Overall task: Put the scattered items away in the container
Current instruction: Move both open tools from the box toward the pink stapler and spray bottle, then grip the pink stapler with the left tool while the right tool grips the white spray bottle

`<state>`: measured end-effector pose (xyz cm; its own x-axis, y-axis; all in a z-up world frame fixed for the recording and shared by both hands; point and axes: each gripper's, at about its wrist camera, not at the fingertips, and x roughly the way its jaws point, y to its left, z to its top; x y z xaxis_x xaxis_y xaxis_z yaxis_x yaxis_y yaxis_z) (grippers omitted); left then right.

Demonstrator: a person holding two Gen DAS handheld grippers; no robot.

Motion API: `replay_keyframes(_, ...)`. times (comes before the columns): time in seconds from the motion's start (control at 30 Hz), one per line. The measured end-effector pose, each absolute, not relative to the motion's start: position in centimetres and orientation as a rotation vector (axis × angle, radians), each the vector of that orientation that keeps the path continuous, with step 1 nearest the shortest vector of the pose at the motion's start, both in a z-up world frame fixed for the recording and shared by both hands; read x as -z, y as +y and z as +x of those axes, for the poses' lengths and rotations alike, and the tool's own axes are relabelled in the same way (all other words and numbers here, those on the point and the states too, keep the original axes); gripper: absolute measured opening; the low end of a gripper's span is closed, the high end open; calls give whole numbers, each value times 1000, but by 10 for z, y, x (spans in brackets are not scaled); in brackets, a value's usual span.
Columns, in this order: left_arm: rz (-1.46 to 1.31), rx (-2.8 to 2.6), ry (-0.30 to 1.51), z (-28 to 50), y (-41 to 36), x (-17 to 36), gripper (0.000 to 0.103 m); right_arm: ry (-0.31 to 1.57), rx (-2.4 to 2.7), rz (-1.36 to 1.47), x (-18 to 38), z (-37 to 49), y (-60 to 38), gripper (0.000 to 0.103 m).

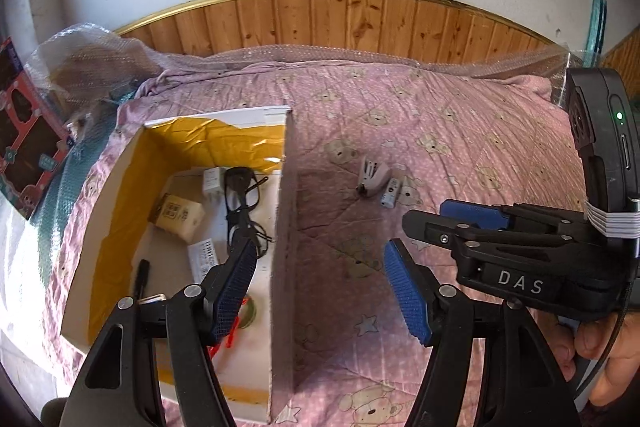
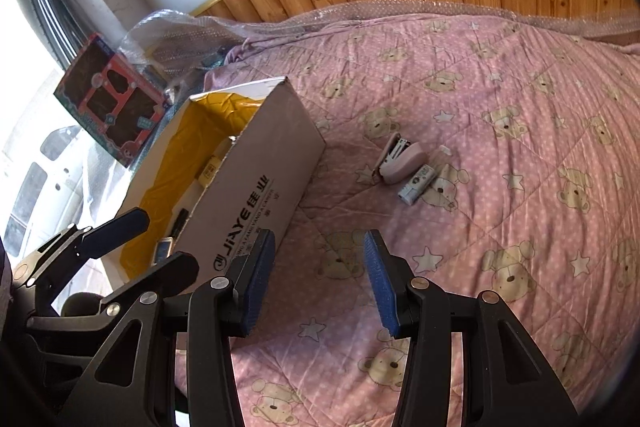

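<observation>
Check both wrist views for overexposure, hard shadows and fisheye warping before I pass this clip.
Left wrist view: the headboard bows into an arc, the cardboard box throws a hard shadow onto the quilt, and the left edge is blown out. Right wrist view: the window area at left is overexposed; the stapler stays sharp.

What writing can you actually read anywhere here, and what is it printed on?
"DAS": on the right tongs, on the body behind them.
"JiAYE" with two large Chinese characters: on the outer side of the cardboard box; the smaller line under it is too blurred.
Labels on the small carton inside the box and on the red toy package: unreadable.
</observation>
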<state>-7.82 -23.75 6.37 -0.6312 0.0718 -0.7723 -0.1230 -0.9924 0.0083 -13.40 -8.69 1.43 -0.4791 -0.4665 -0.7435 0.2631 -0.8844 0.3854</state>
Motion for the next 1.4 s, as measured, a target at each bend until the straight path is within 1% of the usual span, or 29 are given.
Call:
replay_keyframes(0.4, -1376, -2623, 170, -137, -197, -28, 67, -447, 2413, 1404, 26, -169, -43, 50)
replay_keyframes(0.67, -1469, -2584, 159, -178, -191, 0, 67, -513, 2399, 1430, 45, -187, -33, 49)
replay_keyframes(0.77, -1500, -2572, 156, -190, -191, 9, 67, -519, 2393, 1425, 52, -193, -33, 45)
replay_keyframes(0.9, -1524, -2539, 154, -206, -190, 16, 67, -533, 2391, 1417, 57, -200, -32, 44)
replay_keyframes(1.0, -1543, -2511, 87, -220, -192, 18, 67, -543, 2384, 1417, 61, -204, -32, 41)
replay_keyframes(1.1, -1582, -2468, 31, -236, -193, 25, 67, -555, 2388, 1419, 67, -210, -30, 41)
replay_keyframes(1.23, -1626, -2415, 18, -256, -193, 33, 67, -560, 2368, 1400, 72, -217, -32, 41)
replay_keyframes(1.4, -1629, -2422, 43, -273, -190, 33, 67, -459, 2377, 1369, 72, -225, -57, 41)
